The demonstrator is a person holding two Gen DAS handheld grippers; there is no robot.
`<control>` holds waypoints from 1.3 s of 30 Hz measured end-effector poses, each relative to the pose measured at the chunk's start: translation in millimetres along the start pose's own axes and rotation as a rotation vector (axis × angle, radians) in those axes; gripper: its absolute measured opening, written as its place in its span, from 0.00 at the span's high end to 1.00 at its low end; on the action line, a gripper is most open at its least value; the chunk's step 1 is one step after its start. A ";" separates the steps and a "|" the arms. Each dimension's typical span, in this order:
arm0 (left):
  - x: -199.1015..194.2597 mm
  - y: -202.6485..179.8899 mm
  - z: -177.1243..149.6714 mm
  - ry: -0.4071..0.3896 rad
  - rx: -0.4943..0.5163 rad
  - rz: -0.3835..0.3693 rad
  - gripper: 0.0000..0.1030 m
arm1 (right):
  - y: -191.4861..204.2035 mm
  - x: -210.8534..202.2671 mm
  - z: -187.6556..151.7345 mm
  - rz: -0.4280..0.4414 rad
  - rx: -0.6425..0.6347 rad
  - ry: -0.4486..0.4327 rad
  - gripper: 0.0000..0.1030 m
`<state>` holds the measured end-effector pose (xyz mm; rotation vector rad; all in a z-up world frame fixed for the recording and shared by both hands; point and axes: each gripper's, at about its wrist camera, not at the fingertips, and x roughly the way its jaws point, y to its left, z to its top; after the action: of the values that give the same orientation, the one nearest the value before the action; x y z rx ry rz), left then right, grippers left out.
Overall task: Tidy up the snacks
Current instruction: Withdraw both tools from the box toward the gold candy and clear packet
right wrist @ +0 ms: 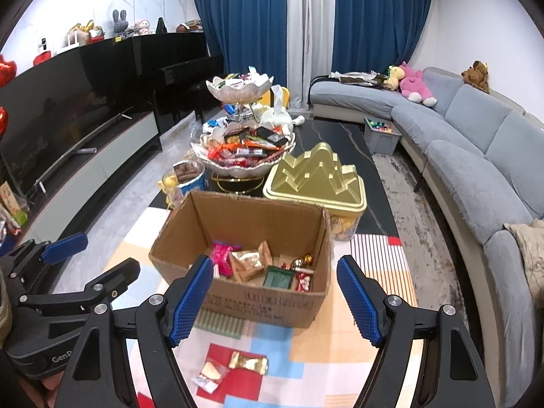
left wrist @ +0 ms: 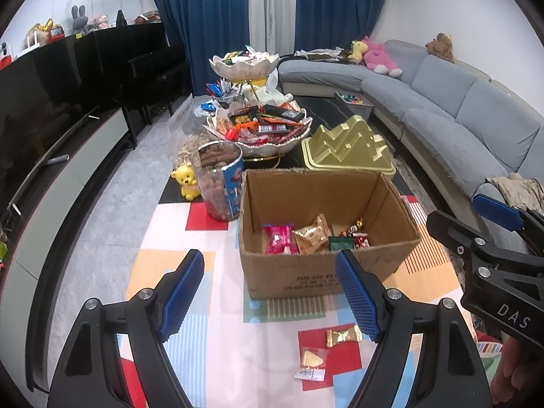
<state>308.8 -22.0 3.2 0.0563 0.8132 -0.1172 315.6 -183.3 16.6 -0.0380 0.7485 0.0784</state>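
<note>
Your worktop (left wrist: 210, 357), under its bright patchwork cloth, carries everything that matters here. Towards its far end stands the two-tier snack stand (left wrist: 258, 125), both bowls heaped with wrapped bars, with a gold mountain-shaped lid (left wrist: 346, 146) to its right and a tub of nuts (left wrist: 221, 183) near the box's left corner. Nearer you sits the open cardboard box (left wrist: 326, 265), already holding several packets: a pink one, a gold one, a green one and some small sweets.

Both your tongs stand wide and empty. The left tongs (left wrist: 272, 295) hover before the box's near-left corner, and the right tongs (right wrist: 275, 299) frame its near wall.

Two snacks lie loose on the cloth in front of the box, just beside each other: a gold-wrapped sweet (right wrist: 248, 362) and a clear packet with a yellow wedge (right wrist: 212, 374).

You seem to be between picks. The next move likely calls for lowering one pair over the gold sweet, closing across its narrow middle, then lifting it clear of the box's near wall.
</note>
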 end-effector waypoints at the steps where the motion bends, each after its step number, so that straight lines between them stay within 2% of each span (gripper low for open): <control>1: -0.3 -0.6 -2.5 0.002 0.001 0.000 0.23 | -0.2 0.0 -2.9 0.000 -0.001 0.004 0.26; 15: 1.5 -10.8 -48.2 0.049 0.012 -0.009 0.23 | -0.4 3.0 -42.9 0.003 -0.040 0.053 0.26; 39: 22.5 -45.0 -136.7 0.095 0.097 -0.010 0.23 | 0.1 29.5 -119.4 0.075 -0.249 0.126 0.26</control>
<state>219.9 -55.5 -107.2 0.1499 0.9027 -0.1643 256.1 -188.9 -90.8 -0.2541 0.8628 0.2424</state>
